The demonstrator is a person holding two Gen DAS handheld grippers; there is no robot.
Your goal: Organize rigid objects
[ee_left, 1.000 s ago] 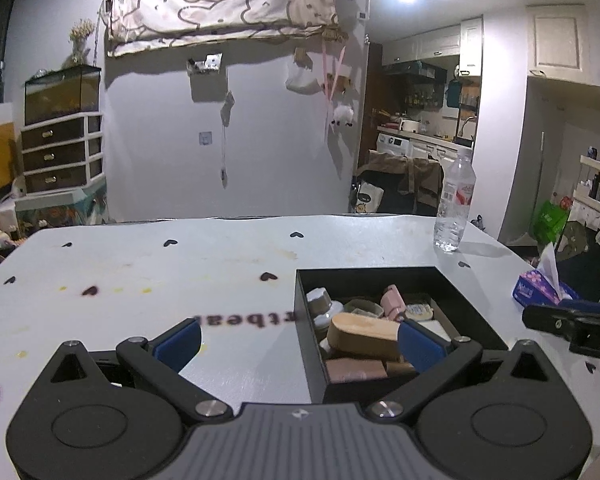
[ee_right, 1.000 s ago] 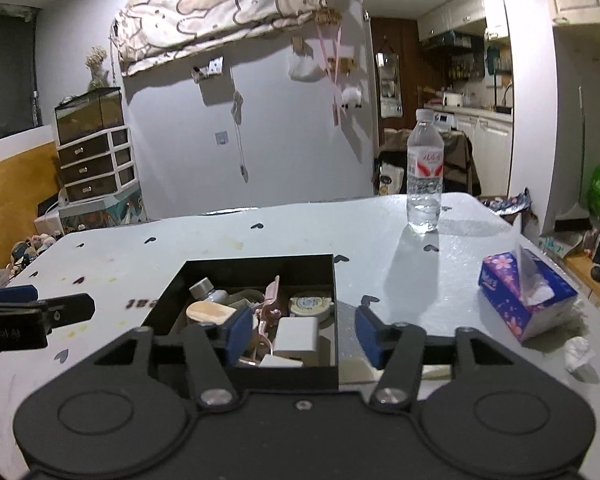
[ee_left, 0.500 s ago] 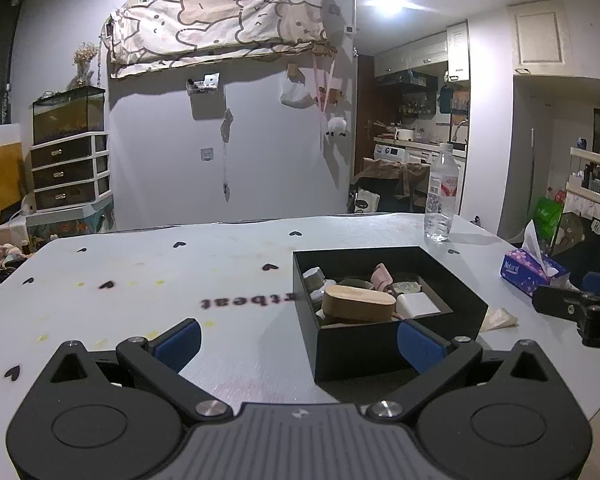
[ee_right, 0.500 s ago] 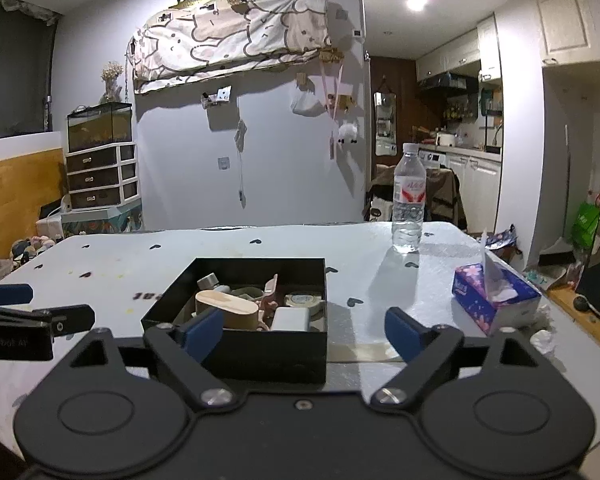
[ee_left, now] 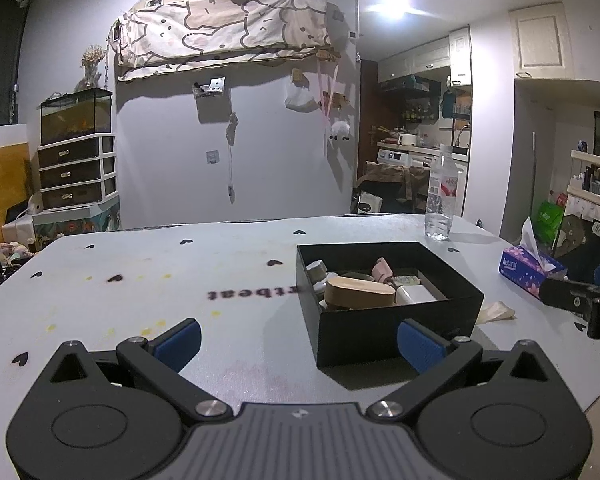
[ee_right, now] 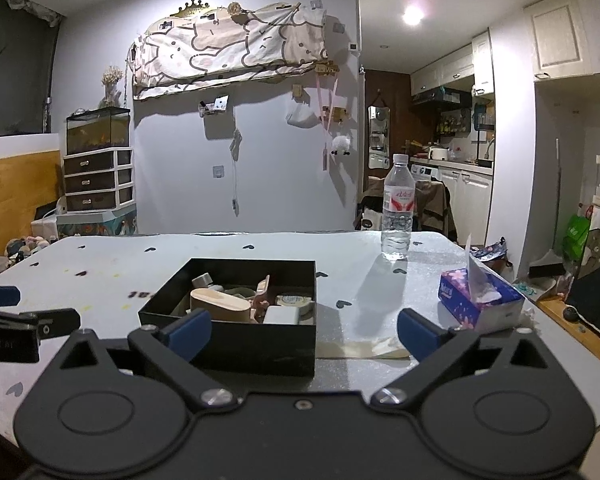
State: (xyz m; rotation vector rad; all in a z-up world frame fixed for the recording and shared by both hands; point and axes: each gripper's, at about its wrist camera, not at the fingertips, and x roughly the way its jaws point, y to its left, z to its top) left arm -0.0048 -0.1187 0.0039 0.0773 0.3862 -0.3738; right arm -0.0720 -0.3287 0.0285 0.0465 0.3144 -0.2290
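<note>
Grey table (ee_left: 148,280) with small black heart marks, set before a pale wall in a lit room; kitchen cupboards beyond on the right. Black box (ee_left: 396,334) (ee_right: 236,344), open-topped, on the table; holds an oval wooden case (ee_left: 358,293) (ee_right: 220,304), a white block (ee_right: 282,314), a pink item and small jars, packed close together. Water bottle (ee_right: 398,208), upright, far side of the table, well apart from the box. Tissue box (ee_right: 480,304), purple, right of the black box. Left gripper (ee_left: 298,338): jaws wide apart, nothing between the pads, box just ahead to its right. Right gripper (ee_right: 304,330): jaws opening, wide, gripping nothing; box front wall lies between the fingers, untouched.
</note>
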